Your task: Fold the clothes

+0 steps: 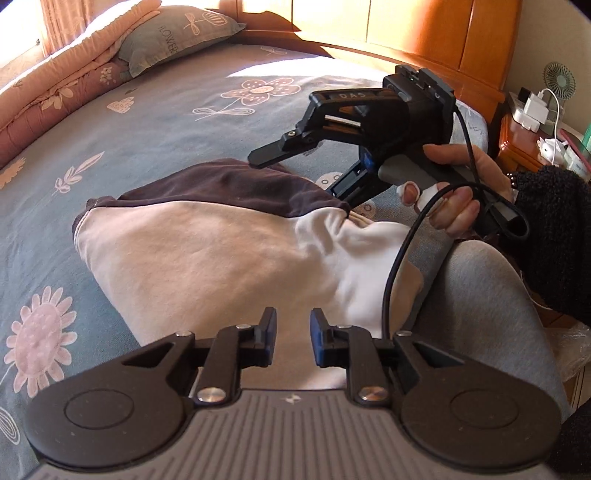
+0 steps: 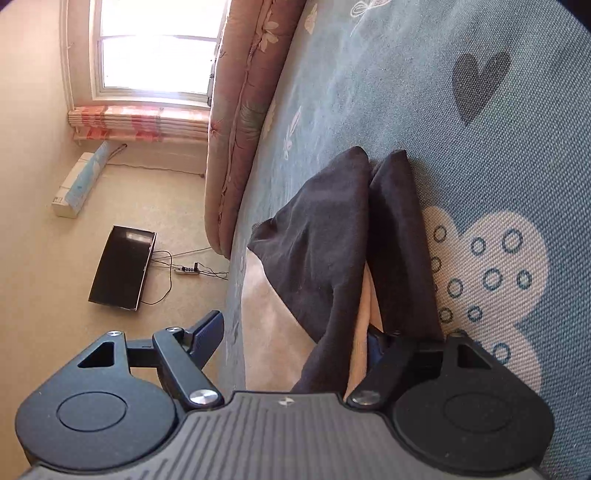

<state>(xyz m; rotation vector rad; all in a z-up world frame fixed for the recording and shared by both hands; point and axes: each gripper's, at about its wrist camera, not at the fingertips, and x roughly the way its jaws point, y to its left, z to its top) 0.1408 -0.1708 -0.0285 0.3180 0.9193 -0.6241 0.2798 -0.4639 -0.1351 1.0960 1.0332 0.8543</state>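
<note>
A cream garment [image 1: 207, 254] with a dark brown part [image 1: 236, 184] lies bunched on the blue flowered bedsheet [image 1: 166, 122]. My left gripper [image 1: 293, 339] hovers low over its near edge, open by a narrow gap with nothing between the fingers. A hand holds my right gripper [image 1: 299, 173] turned on its side at the garment's far right; it is open wide, one finger above the brown cloth and the other tucked under it. In the right wrist view the brown fabric [image 2: 325, 240] runs between the spread fingers of the right gripper [image 2: 293, 336], and the right finger is partly hidden by cloth.
A grey pillow [image 1: 173, 37] and a folded pink quilt [image 1: 55, 85] lie at the bed's far left, against a wooden headboard [image 1: 406, 29]. A nightstand [image 1: 535, 110] with chargers and a fan stands at right. The person's grey-clad leg [image 1: 498, 295] rests on the bed's near right.
</note>
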